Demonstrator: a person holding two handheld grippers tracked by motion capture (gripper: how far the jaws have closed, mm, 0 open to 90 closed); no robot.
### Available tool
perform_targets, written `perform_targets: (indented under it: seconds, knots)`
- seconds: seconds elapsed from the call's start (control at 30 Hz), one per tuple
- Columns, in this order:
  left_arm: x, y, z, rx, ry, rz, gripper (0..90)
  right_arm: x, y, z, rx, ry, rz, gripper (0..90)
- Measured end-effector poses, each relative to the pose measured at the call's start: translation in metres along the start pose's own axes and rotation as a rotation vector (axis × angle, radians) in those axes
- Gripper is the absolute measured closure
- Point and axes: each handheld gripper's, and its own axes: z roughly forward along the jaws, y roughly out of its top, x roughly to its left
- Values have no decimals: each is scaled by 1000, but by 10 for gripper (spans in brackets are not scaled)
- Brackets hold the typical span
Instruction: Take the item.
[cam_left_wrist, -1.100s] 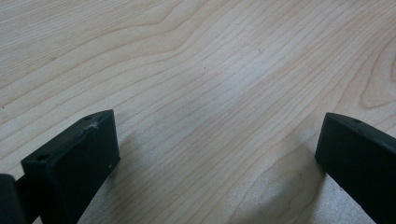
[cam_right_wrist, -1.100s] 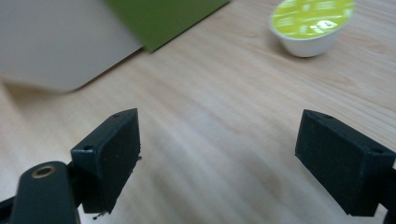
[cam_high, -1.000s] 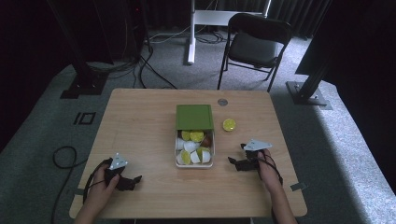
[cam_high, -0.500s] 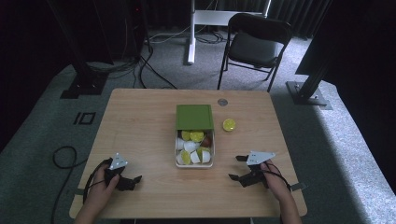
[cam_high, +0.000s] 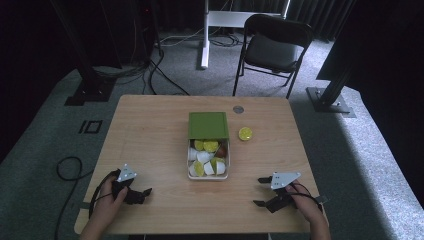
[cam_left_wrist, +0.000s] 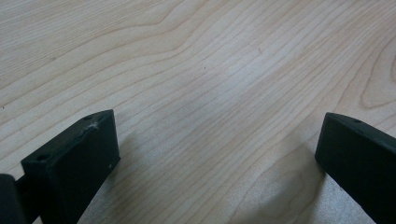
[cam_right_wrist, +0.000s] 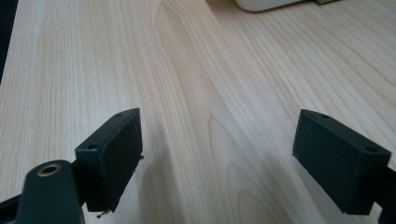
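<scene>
Both grippers spread, nothing between jaws. Left gripper and right gripper rest on table. Open box of capsules sits between them, ahead; loose yellow capsule beside its green lid.

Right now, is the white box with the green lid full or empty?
Full: the white box holds yellow-green and white pieces; its green lid is pushed back.

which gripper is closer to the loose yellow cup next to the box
Right. The right gripper sits at the table's near right edge, just below and slightly right of the yellow cup. The left gripper is at the near left, across the box from it.
</scene>
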Motion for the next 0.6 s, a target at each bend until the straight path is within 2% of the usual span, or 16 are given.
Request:
perform_targets:
  seconds: [0.07, 0.2, 0.33, 0.43, 0.6]
  knots:
    - [0, 0, 0, 0, 0, 2, 6, 1, -3, -3, -10, -6, 27, 156]
    - [0, 0, 0, 0, 0, 1, 5, 2, -8, -7, -17, -19, 38, 156]
    - [0, 0, 0, 0, 0, 1, 5, 5, -12, -9, 4, -12, 24, 130]
    - [0, 0, 0, 0, 0, 2, 5, 6, -13, -7, 60, -18, 5, 117]
    - [0, 0, 0, 0, 0, 2, 5, 6, -13, -7, 65, -11, 18, 117]
